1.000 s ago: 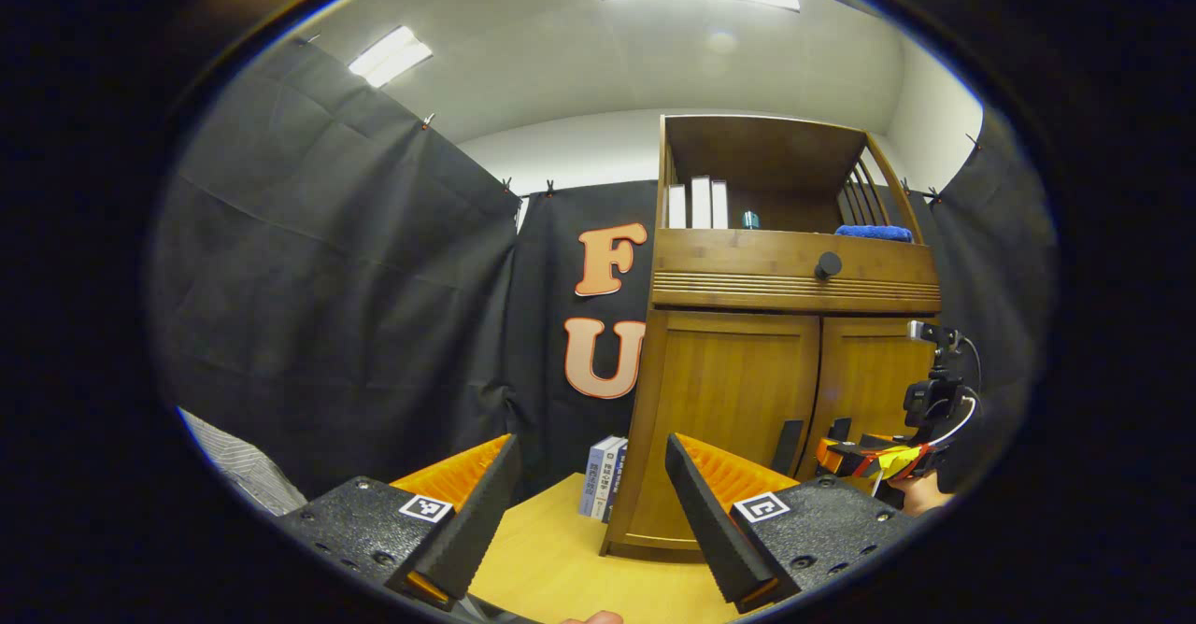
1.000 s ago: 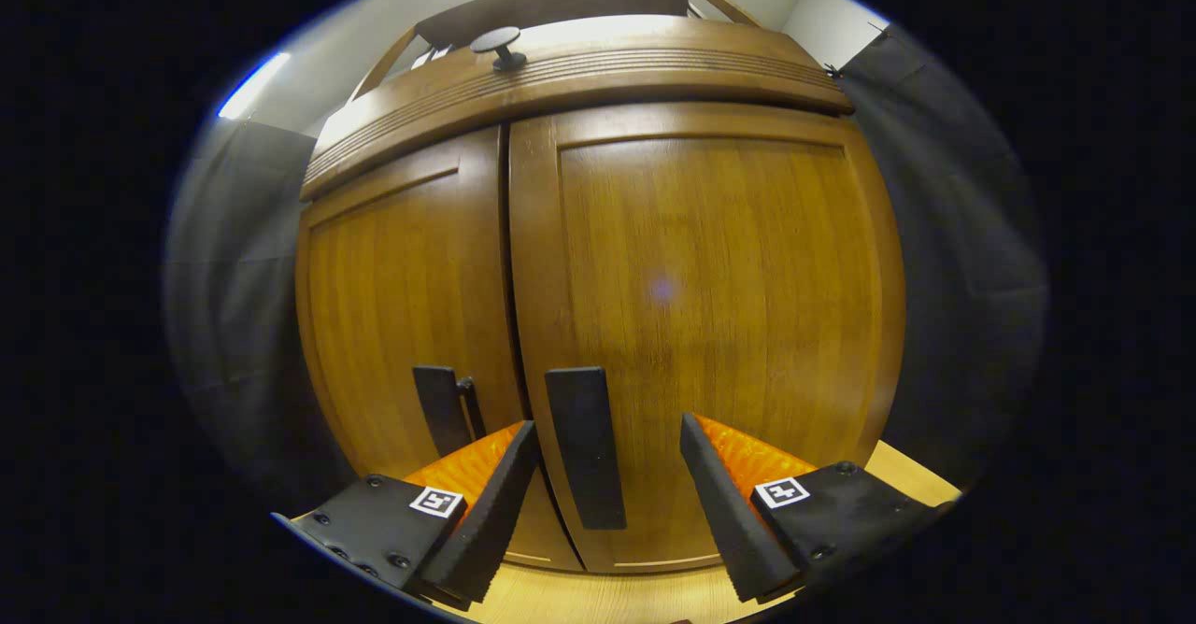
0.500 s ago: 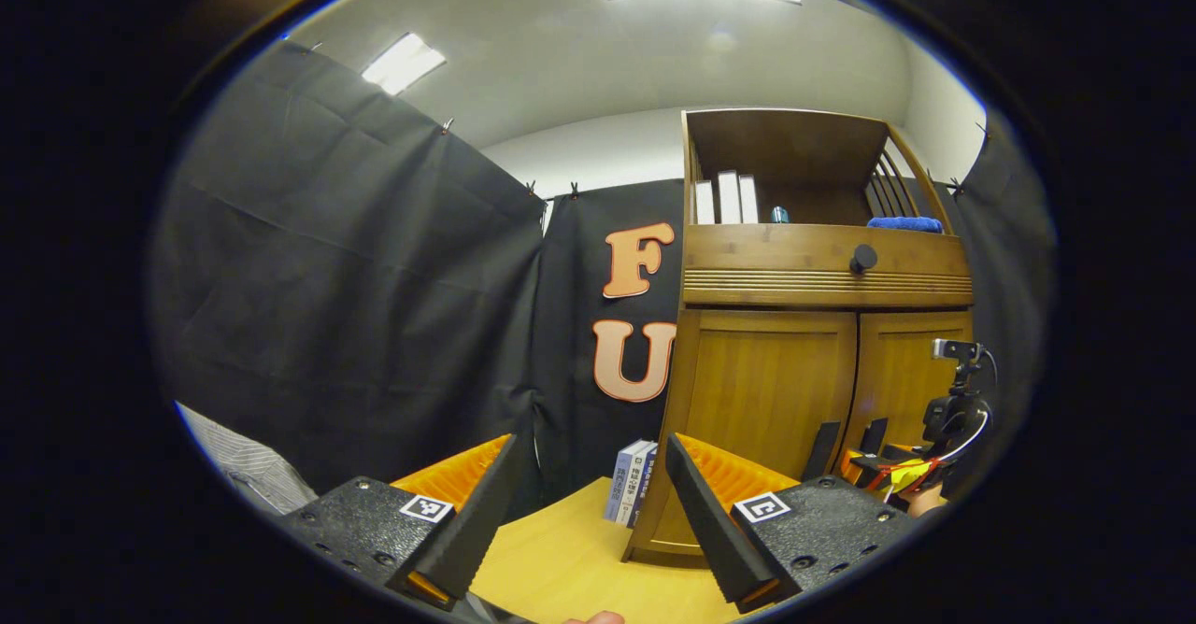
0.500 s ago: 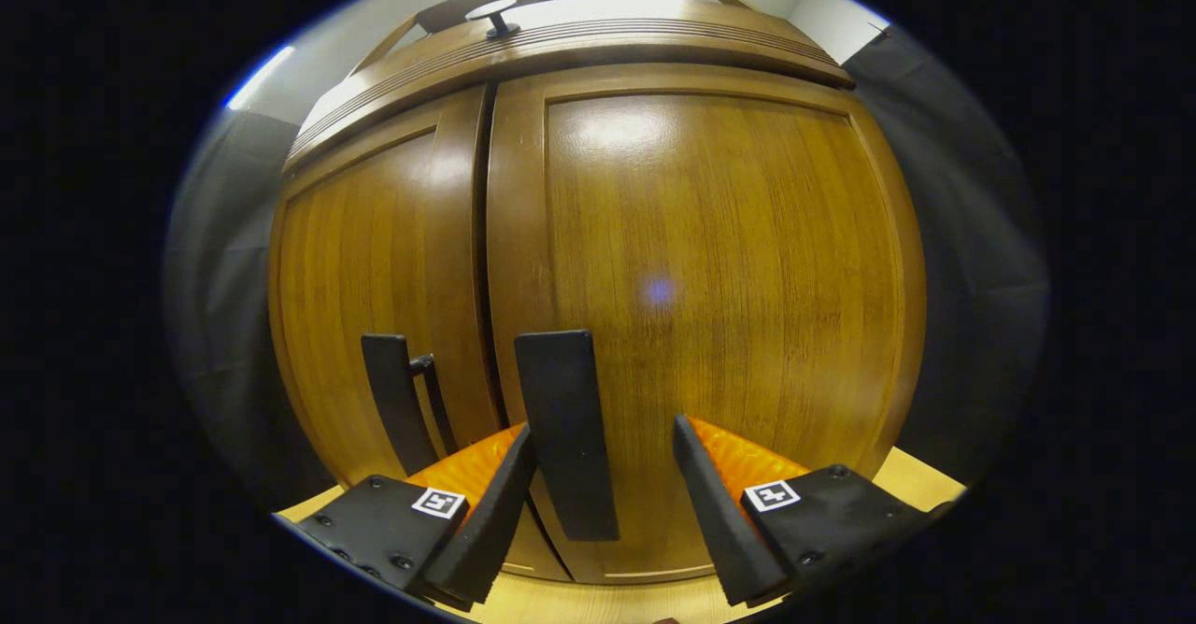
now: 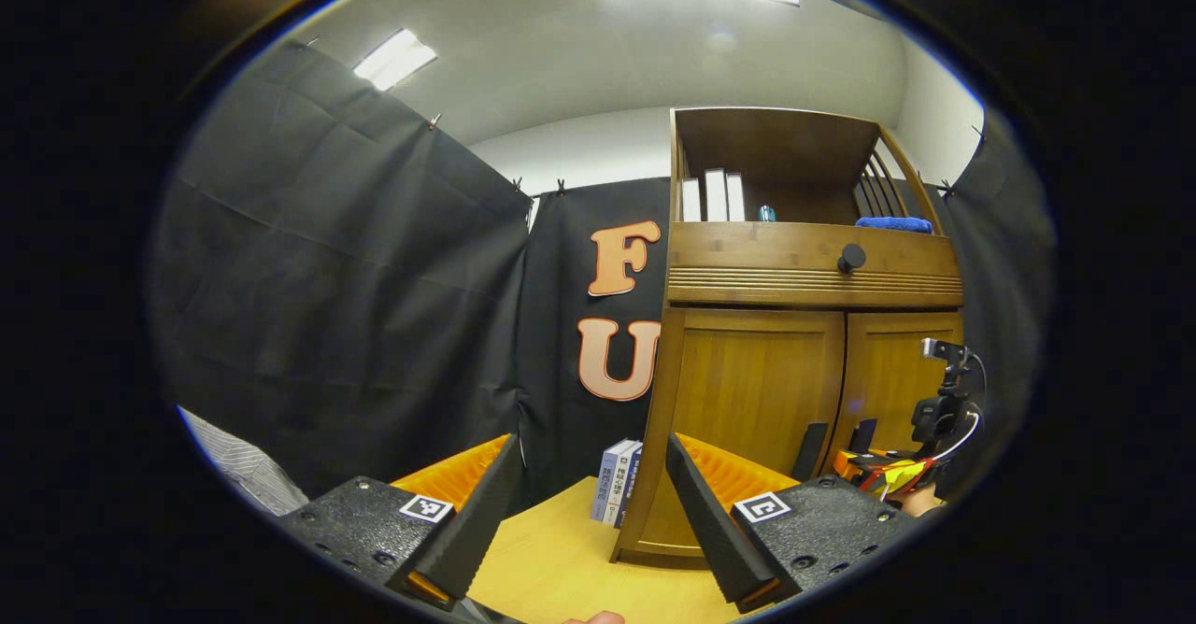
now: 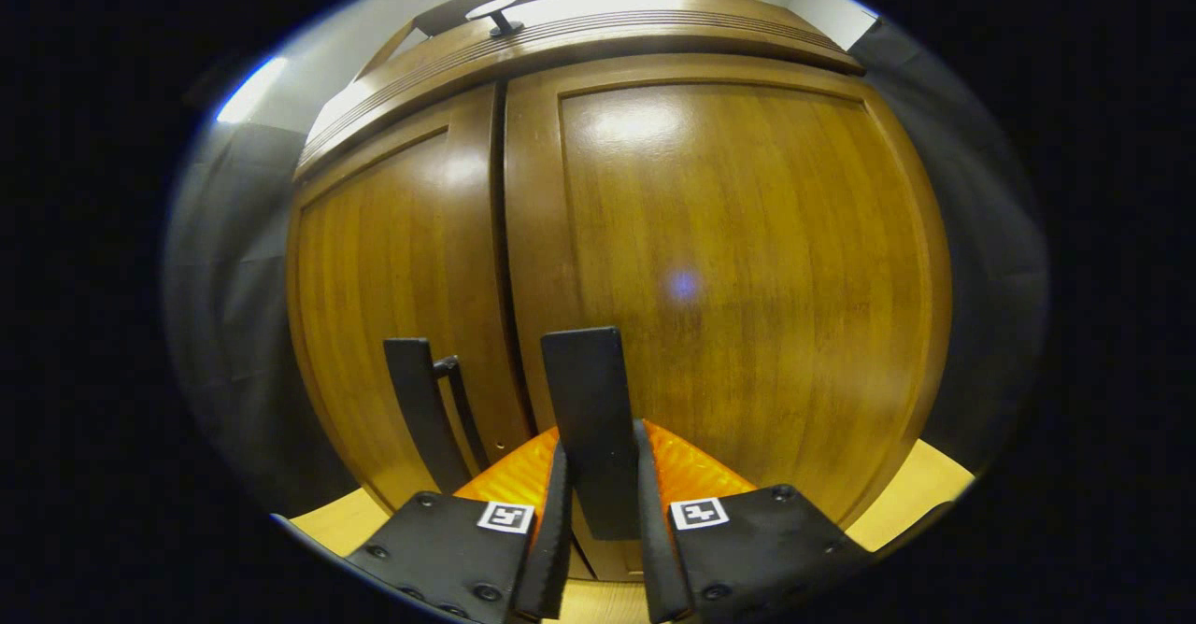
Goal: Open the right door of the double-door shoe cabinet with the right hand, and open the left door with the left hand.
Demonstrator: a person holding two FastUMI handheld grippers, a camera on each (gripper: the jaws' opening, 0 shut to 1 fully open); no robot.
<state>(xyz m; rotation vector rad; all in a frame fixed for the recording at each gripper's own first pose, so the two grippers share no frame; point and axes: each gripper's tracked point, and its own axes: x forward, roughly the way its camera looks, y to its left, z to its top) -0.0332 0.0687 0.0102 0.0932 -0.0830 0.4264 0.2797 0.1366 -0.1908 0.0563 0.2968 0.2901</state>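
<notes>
Right hand-held gripper (image 6: pixel 598 521) has both fingers clamped on the right door's handle (image 6: pixel 587 418), low on the right door (image 6: pixel 738 269) of the shoe cabinet (image 5: pixel 794 381), which stands on the worktop (image 5: pixel 561 568). Both doors look closed. Left hand-held gripper (image 5: pixel 589 512) hangs back, jaws wide apart, holding nothing, well away from the left door (image 5: pixel 747 390). My worry: the grip sits low on that flat handle, so a pull off the hinge arc could slide the fingers off.
</notes>
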